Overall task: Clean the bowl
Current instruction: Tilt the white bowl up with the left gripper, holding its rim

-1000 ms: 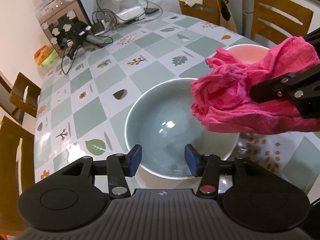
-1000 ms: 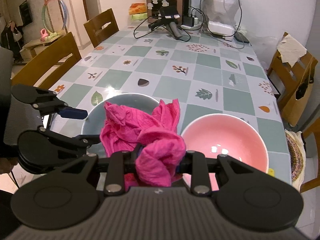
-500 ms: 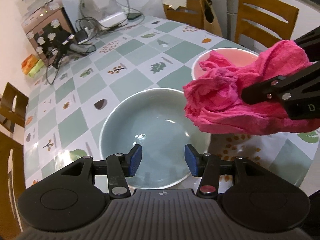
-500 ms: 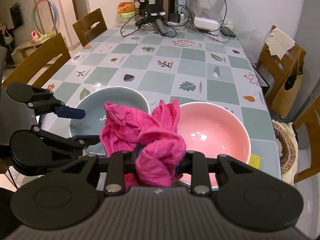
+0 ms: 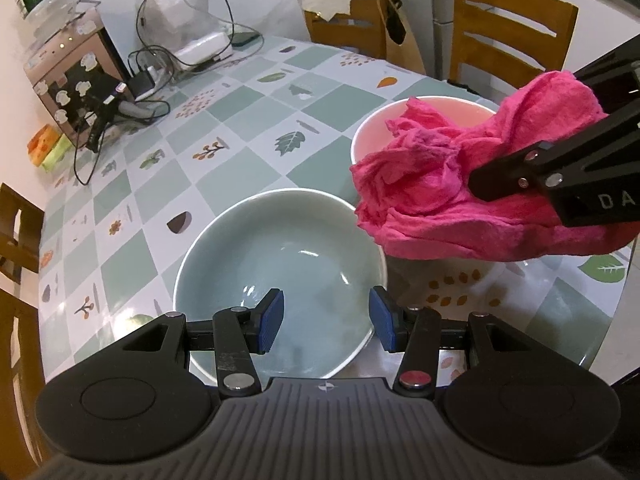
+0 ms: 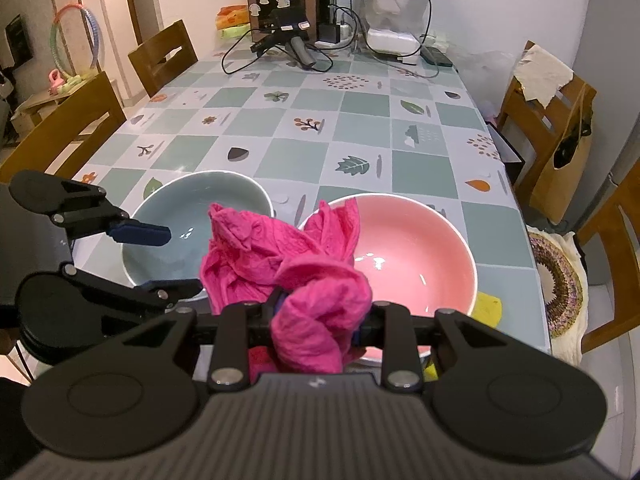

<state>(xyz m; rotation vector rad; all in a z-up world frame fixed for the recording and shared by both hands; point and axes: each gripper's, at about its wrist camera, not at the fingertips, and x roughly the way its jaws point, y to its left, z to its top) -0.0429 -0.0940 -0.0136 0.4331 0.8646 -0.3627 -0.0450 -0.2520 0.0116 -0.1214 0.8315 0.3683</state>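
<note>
The right tool (image 6: 318, 326) is clamped on a bunched pink cloth (image 6: 288, 256), while the left tool (image 5: 326, 322) hangs partly open and empty over the grey bowl (image 5: 280, 264). With that bowl unheld near the tabletop (image 6: 360, 120) edge at lower frame, a wiping push could slide it, or the loose cloth could drag into the pink bowl (image 6: 420, 244).

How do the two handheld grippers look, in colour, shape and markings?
Both are matte black. The left gripper has a ribbed body, two round discs at its sides, silver pivot screws with one red, and ribbed blue pads on its fingers. The right gripper has the same build; seen from the left wrist camera, its side bears white letters "DA".
</note>
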